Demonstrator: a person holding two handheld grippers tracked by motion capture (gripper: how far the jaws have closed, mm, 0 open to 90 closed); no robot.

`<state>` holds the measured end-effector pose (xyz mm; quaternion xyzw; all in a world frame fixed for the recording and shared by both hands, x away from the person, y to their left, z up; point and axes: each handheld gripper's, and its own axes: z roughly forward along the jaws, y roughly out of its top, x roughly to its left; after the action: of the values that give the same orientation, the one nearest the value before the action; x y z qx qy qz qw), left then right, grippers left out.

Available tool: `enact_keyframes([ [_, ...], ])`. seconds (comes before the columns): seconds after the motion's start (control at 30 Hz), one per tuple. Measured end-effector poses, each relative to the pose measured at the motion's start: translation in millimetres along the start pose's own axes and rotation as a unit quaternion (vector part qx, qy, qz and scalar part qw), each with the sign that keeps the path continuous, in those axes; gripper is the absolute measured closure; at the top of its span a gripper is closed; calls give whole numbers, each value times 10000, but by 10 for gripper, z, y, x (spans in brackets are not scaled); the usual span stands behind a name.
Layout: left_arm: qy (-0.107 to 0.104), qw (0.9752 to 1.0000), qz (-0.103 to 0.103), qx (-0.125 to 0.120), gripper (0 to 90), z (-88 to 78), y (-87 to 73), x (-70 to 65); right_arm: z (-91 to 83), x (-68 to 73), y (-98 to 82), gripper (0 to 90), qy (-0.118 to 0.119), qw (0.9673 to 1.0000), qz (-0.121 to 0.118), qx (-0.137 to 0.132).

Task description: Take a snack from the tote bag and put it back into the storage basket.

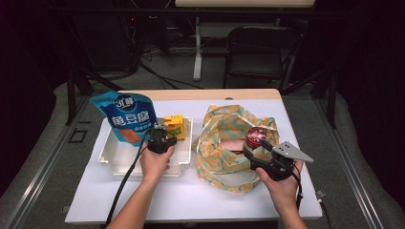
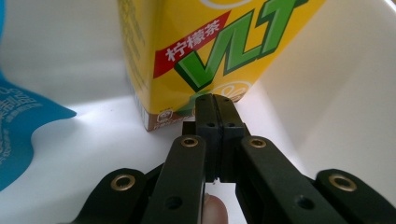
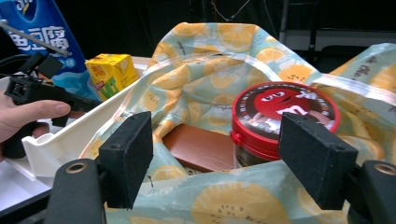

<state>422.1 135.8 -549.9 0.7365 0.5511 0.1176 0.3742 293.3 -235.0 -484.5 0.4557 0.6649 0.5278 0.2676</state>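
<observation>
Work in hand: packing groceries from the white tray point(image 1: 111, 160) into the lemon-print bag point(image 1: 224, 125), as I judge it.
Yellow carton point(image 2: 205, 51): a lemon-tea drink box standing upright in the tray's far right corner, beside the blue pouch point(image 1: 128, 117), which leans at the tray's far left.
Left gripper point(image 2: 215, 108): jaws pressed together with nothing between them, tips just short of the carton's lower front face; whether they touch it I cannot tell.
Red-lidded jar point(image 3: 280, 116): upright inside the bag, next to a brown box point(image 3: 201, 147) lying flat.
Right gripper point(image 3: 229, 154): jaws wide apart, hovering at the bag's near rim with the jar beyond them; nothing is clamped.
Doing the step well: the left jaws need to part before they can take the carton. Spread them wider than the box, come in square to two opposite faces, and close around its middle so it does not tip or twist.
Watch for: the tray wall close behind the carton and the pouch at its side, either of which could block a jaw.
Bag: its mouth sags; the right gripper could hold the rim open for the drop.
</observation>
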Motion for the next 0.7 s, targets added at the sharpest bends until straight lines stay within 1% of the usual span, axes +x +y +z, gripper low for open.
enact_keyframes([
  [0.07,-48,10000,35,-48,900,-7,-5,-4,0,-13,6,266,-48,10000,-8,-14],
  [0.1,-51,9999,90,-94,900,-18,-5,1,0,-20,13,267,-73,10000,-14,-21],
  [0.13,-45,9998,90,-171,900,-26,-11,0,-3,-36,26,267,-106,9999,-22,-24],
  [0.17,-63,9998,96,-191,899,-38,-14,1,-5,-46,36,269,-133,9999,15,-47],
  [0.23,-144,9993,157,-304,864,-63,-41,-12,-8,-65,52,269,-218,9997,46,-67],
  [0.27,-197,9990,225,-333,845,-80,-51,-18,-7,-76,59,269,-227,9997,49,-80],
  [0.33,-165,9986,305,-395,835,-144,-67,-30,-2,-93,73,269,-330,9994,10,-51],
  [0.37,-194,9984,306,-440,829,-172,-71,-24,9,-104,81,268,-354,9993,25,-84],
  [0.4,-270,9979,277,-515,822,-226,-79,-14,14,-115,88,267,-369,9993,16,-66],
  [0.43,-238,9976,278,-587,811,-250,-86,-12,28,-127,99,265,-423,9991,12,-40],
  [0.47,-266,9973,329,-607,802,-300,-95,-4,41,-132,103,260,-448,9990,15,-34],
  [0.5,-290,9967,333,-678,775,-328,-108,-8,61,-146,110,257,-507,9987,-11,-8],
  [0.53,-306,9966,387,-659,747,-358,-112,-7,79,-157,114,252,-547,9985,-14,25],
  [0.57,-345,9959,437,-709,733,-385,-122,-12,94,-168,116,248,-548,9985,-10,63],
  [0.6,-440,9949,480,-773,709,-415,-130,-16,117,-180,116,242,-561,9984,5,88],
  [0.63,-443,9942,540,-815,675,-455,-136,-26,137,-190,116,242,-586,9982,-6,139],
  [0.7,-541,9921,573,-979,642,-517,-146,-21,189,-201,111,229,-626,9979,-13,193],
])
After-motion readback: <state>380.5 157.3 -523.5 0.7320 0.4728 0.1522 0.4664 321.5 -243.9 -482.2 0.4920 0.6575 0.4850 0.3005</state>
